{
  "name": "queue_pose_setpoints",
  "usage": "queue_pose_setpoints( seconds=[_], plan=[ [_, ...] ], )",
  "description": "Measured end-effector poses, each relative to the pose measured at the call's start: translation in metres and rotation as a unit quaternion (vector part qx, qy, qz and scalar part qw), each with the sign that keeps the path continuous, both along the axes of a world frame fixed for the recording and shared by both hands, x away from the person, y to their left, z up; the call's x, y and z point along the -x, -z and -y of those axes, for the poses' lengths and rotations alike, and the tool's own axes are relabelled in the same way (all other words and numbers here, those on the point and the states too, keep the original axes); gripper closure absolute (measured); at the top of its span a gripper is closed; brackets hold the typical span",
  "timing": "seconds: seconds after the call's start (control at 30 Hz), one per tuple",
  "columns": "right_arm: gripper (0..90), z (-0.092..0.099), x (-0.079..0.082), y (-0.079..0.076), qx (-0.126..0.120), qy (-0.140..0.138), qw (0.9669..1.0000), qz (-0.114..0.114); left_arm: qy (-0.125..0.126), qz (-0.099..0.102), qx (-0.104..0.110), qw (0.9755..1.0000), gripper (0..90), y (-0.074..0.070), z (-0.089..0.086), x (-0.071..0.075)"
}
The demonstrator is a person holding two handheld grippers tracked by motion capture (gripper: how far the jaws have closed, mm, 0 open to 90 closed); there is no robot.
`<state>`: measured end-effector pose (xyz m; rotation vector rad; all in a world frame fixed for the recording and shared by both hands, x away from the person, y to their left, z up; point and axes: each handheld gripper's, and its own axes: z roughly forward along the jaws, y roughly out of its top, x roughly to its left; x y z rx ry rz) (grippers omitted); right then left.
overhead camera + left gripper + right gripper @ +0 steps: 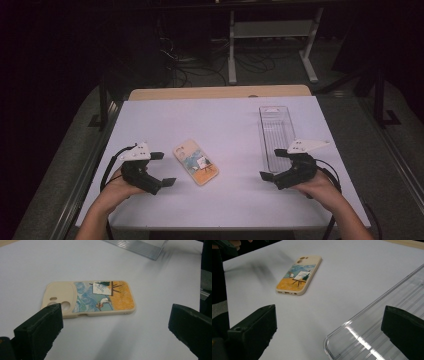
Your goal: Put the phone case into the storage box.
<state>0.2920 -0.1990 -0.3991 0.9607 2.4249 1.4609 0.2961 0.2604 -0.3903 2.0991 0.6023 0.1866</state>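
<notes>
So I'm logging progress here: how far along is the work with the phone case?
Nothing looks done yet: the phone case lies flat on the table, apart from the clear tray. Both hand-held grippers, left and right, are open and empty. Grasping and moving the case are left.

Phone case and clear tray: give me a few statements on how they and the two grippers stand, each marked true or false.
1. The phone case lies flat on the table, printed side up. True.
2. The left gripper is clamped on the phone case. False: its jaws stand open, apart from the case.
3. The clear plastic tray is empty. True.
4. The phone case sits inside the tray. False: it lies on the table, left of the tray.
5. The right gripper is open, holding nothing. True.
</notes>
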Motion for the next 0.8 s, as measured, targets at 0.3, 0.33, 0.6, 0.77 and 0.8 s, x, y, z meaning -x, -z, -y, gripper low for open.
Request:
queue_pose_setpoints(
  seconds=[0.3, 0.33, 0.6, 0.77, 0.8],
  plan=[
    [0.0, 0.0025, -0.0024, -0.0010, -0.021, 0.003, 0.9998, 0.003, -0.001, 0.001, 0.009, 1.0000, 0.0, -0.0036, 0.0002, -0.0004],
    [0.0, 0.0024, -0.0026, -0.0009, -0.020, 0.001, 0.9998, 0.002, -0.002, 0.002, 0.009, 1.0000, 0.0, -0.0054, 0.0005, -0.0009],
    [0.0, 0.0020, -0.0028, -0.0001, -0.019, 0.003, 0.9998, 0.001, 0.000, 0.002, 0.012, 0.9999, 0.0, -0.0073, 0.0040, -0.0052],
    [0.0, 0.0018, -0.0022, -0.0001, -0.018, 0.003, 0.9998, -0.002, 0.002, 0.001, 0.016, 0.9999, 0.0, -0.0091, 0.0071, -0.0070],
    [0.0, 0.0018, -0.0022, 0.0000, -0.018, 0.003, 0.9998, -0.002, 0.002, 0.001, 0.015, 0.9999, 0.0, -0.0095, 0.0076, -0.0074]
  ],
)
